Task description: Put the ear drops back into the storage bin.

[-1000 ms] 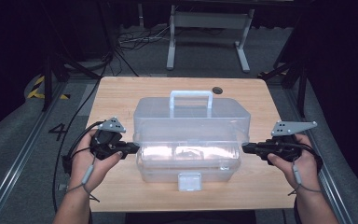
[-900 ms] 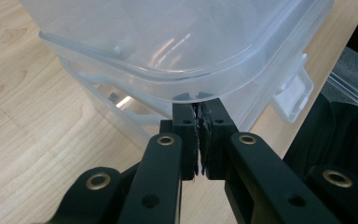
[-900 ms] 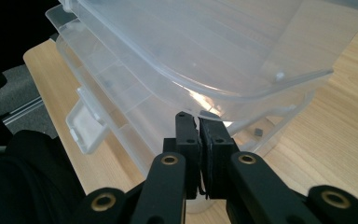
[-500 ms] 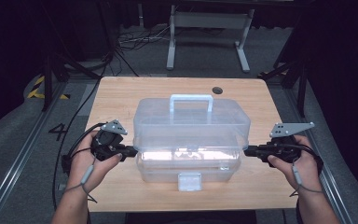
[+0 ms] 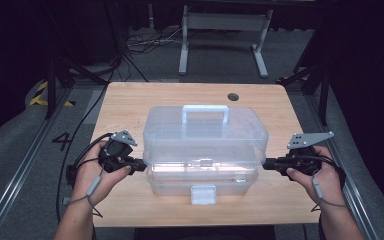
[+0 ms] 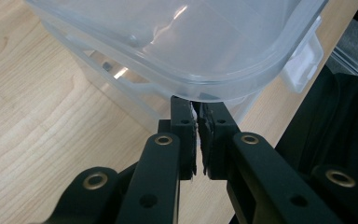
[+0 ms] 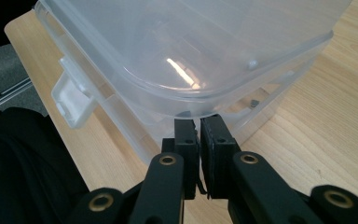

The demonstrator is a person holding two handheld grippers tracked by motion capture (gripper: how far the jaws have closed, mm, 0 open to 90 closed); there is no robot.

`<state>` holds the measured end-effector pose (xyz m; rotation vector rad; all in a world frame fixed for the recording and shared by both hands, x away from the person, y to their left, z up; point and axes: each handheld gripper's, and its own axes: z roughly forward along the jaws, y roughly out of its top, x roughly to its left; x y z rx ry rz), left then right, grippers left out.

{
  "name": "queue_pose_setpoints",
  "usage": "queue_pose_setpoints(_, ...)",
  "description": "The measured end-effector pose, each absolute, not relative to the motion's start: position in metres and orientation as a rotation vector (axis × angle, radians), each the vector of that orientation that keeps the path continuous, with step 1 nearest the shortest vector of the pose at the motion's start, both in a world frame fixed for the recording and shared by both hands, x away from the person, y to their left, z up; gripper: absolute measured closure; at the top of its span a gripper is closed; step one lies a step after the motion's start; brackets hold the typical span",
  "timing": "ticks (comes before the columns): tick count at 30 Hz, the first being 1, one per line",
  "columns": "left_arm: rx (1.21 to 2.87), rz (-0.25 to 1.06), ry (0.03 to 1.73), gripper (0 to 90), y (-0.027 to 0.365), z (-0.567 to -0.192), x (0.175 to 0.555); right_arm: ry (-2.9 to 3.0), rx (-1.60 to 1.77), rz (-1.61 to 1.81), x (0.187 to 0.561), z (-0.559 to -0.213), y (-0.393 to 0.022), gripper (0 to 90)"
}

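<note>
At the left edge of the desk (image 5: 130, 107), the left hand (image 5: 92, 172) holds the left gripper (image 5: 141, 167) with its tips pointing at the left end of a clear plastic storage box (image 5: 205, 150). In the left gripper view the left gripper (image 6: 197, 109) has its jaws drawn almost together, only a thin slit between them, and their tips sit right under the overhanging rim of the lid (image 6: 205, 46); whether they actually pinch that rim cannot be told.

The box stands in the middle of the desk, somewhat nearer the front edge, with a pale handle (image 5: 205, 111) on top of the lid and a white latch (image 5: 203, 194) on the front wall facing the person. The lid looks slightly raised over the base in the high view. A small round hole (image 5: 233, 96) lies in the desk near its far edge, right of centre.

At the right edge of the desk, the right hand (image 5: 320, 172) holds the right gripper (image 5: 267, 165) against the right end of the box. In the right gripper view the right gripper (image 7: 198, 122) is likewise narrowed to a slim gap, its tips just below the lid's rim and in front of the base (image 7: 261, 100); a grip on the rim cannot be confirmed. The white latch (image 7: 72, 102) shows to the left there.
</note>
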<state>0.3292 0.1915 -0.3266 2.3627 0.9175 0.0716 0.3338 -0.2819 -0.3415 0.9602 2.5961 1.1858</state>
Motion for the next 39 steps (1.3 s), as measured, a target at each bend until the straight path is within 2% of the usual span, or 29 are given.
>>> queue_pose_setpoints(39, 2.546, -0.042, 0.927, 84.5, 0.181, -0.344, 0.332, 2.784, 0.914, 0.936, 0.336, -0.357, -0.272, 84.9)
